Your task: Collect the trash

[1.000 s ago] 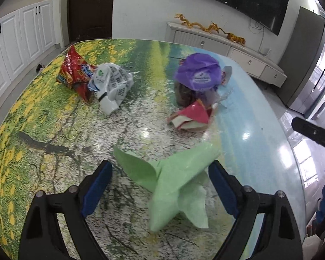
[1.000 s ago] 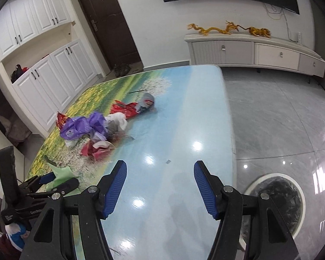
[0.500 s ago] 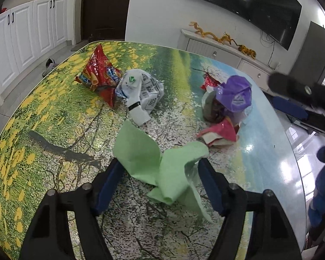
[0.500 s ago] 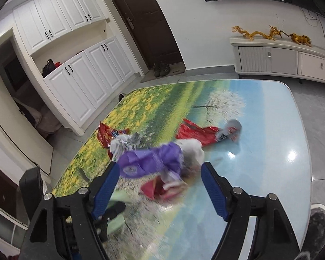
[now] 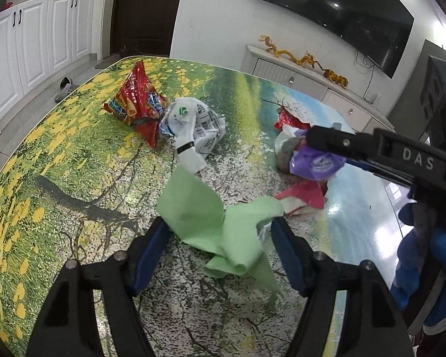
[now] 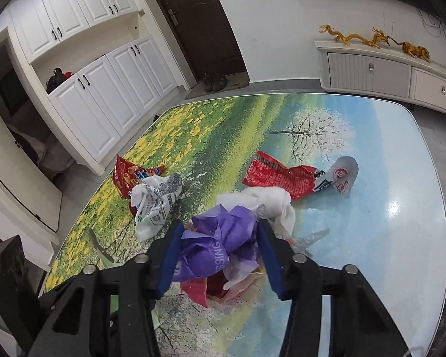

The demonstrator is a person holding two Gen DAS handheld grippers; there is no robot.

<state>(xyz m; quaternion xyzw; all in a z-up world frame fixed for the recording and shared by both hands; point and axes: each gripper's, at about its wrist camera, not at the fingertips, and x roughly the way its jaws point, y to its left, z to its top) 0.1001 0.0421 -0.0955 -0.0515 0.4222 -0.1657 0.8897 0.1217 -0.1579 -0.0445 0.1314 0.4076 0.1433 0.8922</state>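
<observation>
Crumpled green paper (image 5: 220,232) lies between the open fingers of my left gripper (image 5: 218,238), which is low over the table. A purple bag (image 6: 223,244) with white plastic (image 6: 267,202) and red-pink scraps (image 6: 199,291) sits between the open fingers of my right gripper (image 6: 220,247); the bag also shows in the left wrist view (image 5: 315,163), under the right gripper's arm. I cannot tell whether either gripper's fingers touch the trash.
A red snack bag (image 5: 133,104) and a white printed bag (image 5: 193,128) lie at the far left of the picture-printed table (image 5: 59,178). A red wrapper (image 6: 279,175) and a grey wrapper (image 6: 342,178) lie farther right. The table's right edge (image 6: 443,208) is near.
My left gripper has closed in around the green paper and narrowed. My right gripper has swung left from the bare table side to straddle the purple bag.
</observation>
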